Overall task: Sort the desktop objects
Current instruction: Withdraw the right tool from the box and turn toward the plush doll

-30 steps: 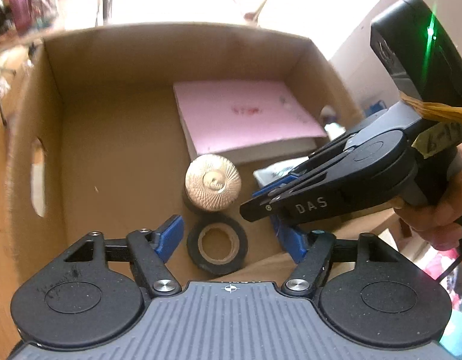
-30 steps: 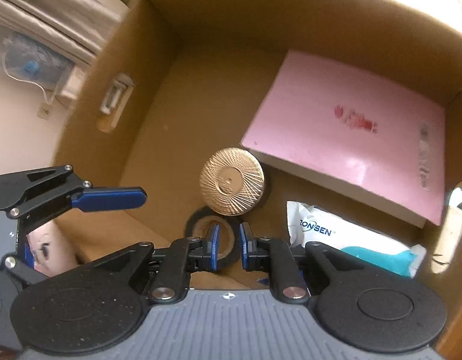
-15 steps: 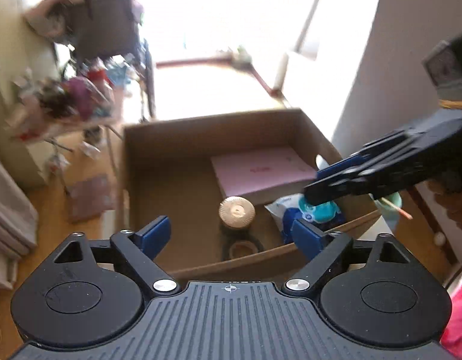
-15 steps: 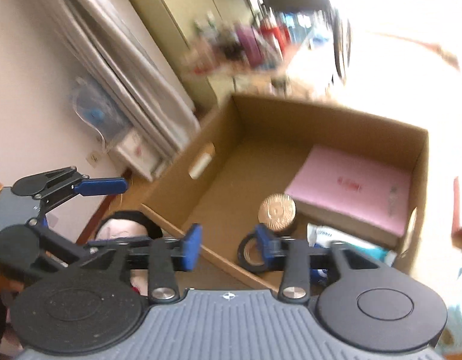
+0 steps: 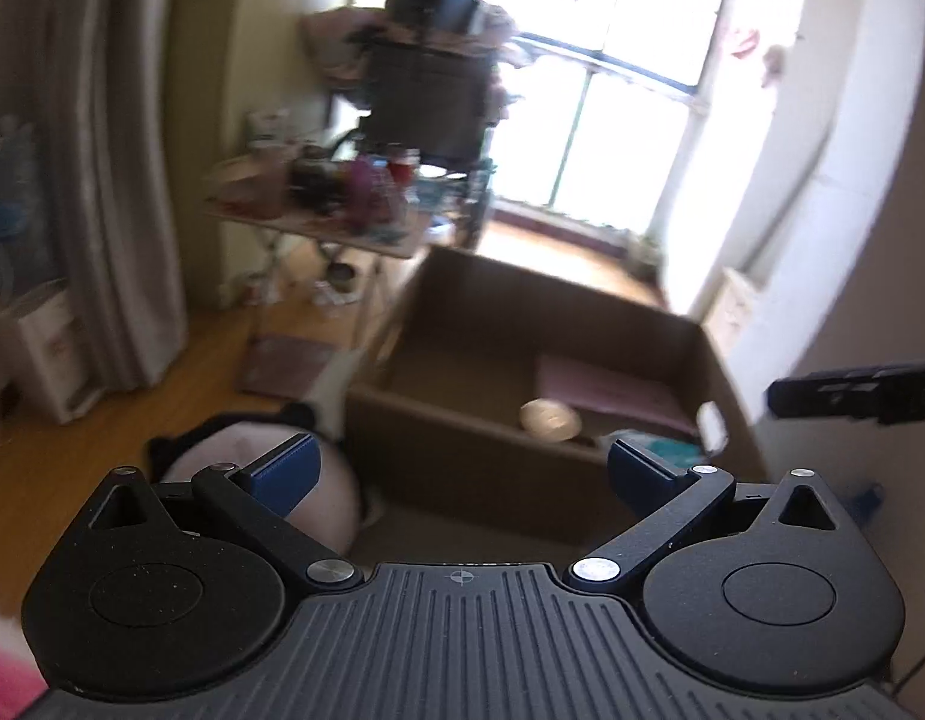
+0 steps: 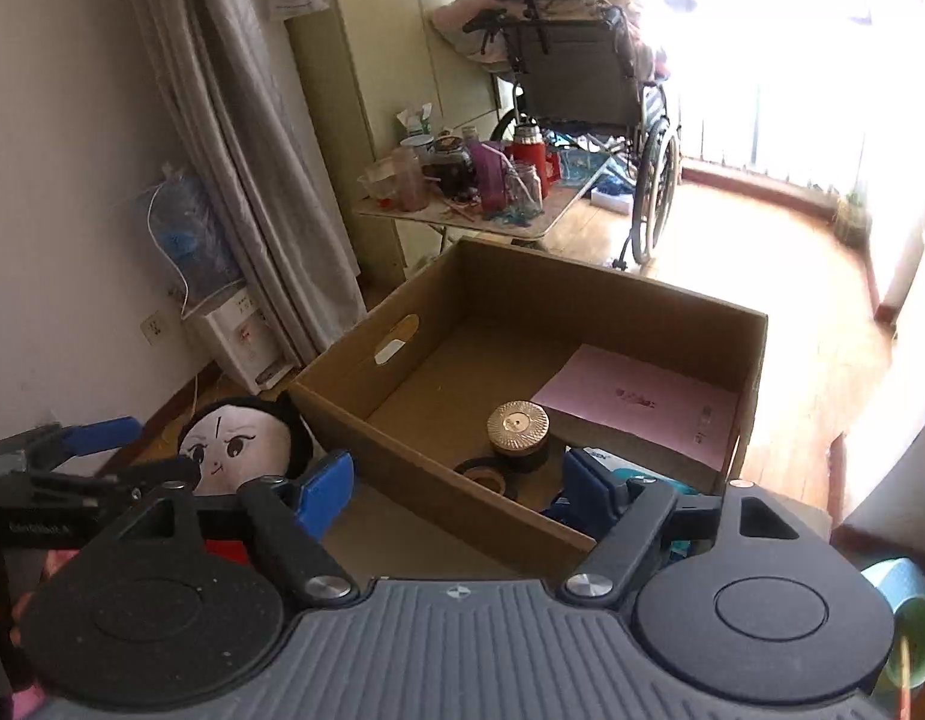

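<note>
An open cardboard box (image 6: 402,468) (image 5: 462,456) holds a pink book (image 6: 642,405), a gold-lidded round jar (image 6: 518,427) (image 5: 549,417), a black tape roll (image 6: 483,473) and a white and teal packet (image 5: 666,449). A plush doll with a white face and black hair (image 6: 234,444) (image 5: 252,456) lies left of the box. My left gripper (image 5: 459,474) is open and empty, held back from the box's near wall. My right gripper (image 6: 456,486) is open and empty, above the near wall. The left gripper also shows at the left edge of the right wrist view (image 6: 72,456).
Behind the box stands a folding table (image 6: 480,216) crowded with jars and bottles, and a wheelchair (image 6: 588,102). A curtain (image 6: 240,150) and a white appliance (image 6: 240,342) are on the left. A teal-green cup (image 6: 909,624) is at the lower right.
Both grippers have pulled up and back out of the box. The right gripper, shut a second ago, has opened wide. The tape roll and jar stay inside the box.
</note>
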`<state>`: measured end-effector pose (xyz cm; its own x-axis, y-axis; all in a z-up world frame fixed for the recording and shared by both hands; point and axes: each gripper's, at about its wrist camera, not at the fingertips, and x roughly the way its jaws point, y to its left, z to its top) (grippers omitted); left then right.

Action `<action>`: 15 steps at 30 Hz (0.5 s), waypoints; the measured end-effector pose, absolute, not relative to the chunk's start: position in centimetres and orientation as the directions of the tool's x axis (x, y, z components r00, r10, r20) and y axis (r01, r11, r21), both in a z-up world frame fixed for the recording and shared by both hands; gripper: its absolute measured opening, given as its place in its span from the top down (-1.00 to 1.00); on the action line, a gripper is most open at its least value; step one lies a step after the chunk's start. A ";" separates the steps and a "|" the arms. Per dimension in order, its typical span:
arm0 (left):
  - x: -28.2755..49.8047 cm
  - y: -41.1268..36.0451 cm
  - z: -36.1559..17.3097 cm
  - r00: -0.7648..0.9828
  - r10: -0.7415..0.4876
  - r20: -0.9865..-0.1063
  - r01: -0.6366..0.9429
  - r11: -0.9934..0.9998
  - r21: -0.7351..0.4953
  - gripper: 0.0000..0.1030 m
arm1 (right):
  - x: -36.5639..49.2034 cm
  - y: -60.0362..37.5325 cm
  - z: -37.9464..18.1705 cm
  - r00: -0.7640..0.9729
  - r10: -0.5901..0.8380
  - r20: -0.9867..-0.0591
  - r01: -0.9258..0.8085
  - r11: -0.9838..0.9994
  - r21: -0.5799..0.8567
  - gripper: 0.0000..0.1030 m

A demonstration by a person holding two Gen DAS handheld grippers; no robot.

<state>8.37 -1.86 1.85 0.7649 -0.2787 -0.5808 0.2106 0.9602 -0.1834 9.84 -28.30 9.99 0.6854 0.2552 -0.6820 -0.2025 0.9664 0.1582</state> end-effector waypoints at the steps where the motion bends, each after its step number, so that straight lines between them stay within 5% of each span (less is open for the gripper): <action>1: 8.0 -1.6 1.7 0.772 -0.256 -0.582 0.197 0.967 -0.164 -0.99 | 9.6 -27.7 10.1 0.688 0.249 -0.681 -0.208 0.968 0.144 -0.57; 4: 7.2 -0.9 1.5 0.787 -0.209 -0.580 0.170 0.978 -0.122 -0.99 | 9.3 -25.9 10.0 0.691 0.240 -0.682 -0.222 0.968 0.116 -0.87; 15: 4.7 1.6 1.7 0.824 -0.080 -0.561 0.060 0.997 -0.054 -0.99 | 7.7 -19.9 9.7 0.713 0.215 -0.668 -0.305 0.952 -0.019 -1.00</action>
